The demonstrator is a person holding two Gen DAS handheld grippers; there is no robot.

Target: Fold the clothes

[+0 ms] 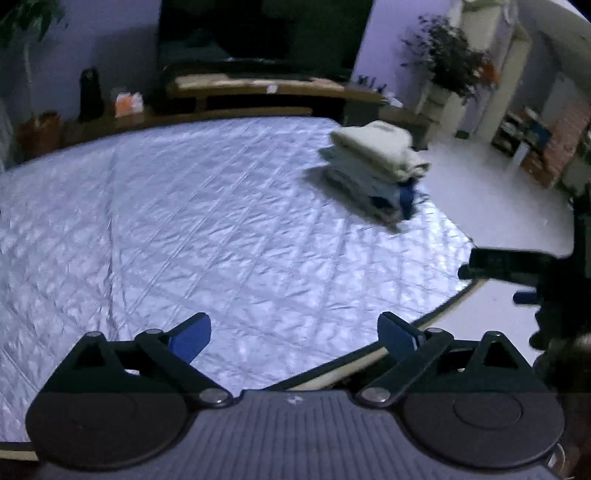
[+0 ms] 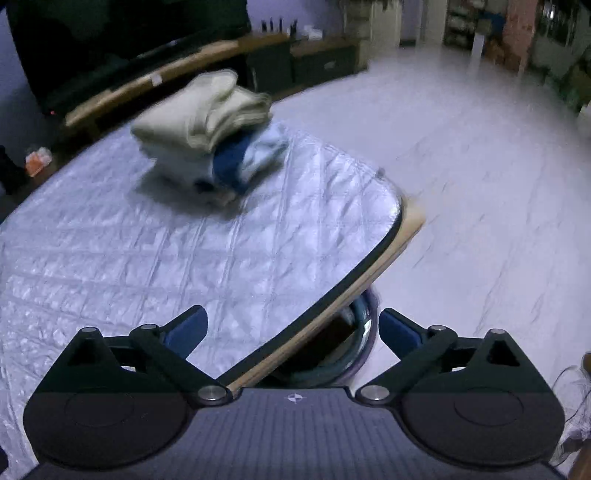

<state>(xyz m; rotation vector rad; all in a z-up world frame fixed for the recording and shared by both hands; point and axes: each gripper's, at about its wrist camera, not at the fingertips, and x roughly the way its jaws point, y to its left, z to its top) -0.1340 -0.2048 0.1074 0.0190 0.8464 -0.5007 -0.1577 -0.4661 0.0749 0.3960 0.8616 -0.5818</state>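
Observation:
A stack of folded clothes (image 1: 376,166) rests on the quilted silver table cover (image 1: 184,221), near the far right corner; a cream garment tops it, with pale and blue pieces beneath. In the right wrist view the same stack (image 2: 210,140) lies at upper left, blurred. My left gripper (image 1: 293,338) hovers open over the table's near edge, nothing between its blue pads. My right gripper (image 2: 291,334) is open too, straddling the table's right edge, empty. The other gripper (image 1: 517,269) shows dark at the right of the left wrist view.
A low wooden bench (image 1: 277,90) and a dark screen (image 1: 258,33) stand behind the table. A potted plant (image 1: 447,55) and shelves (image 1: 546,144) are at the right. A round basin (image 2: 347,350) sits on the pale floor (image 2: 480,184) under the table's edge.

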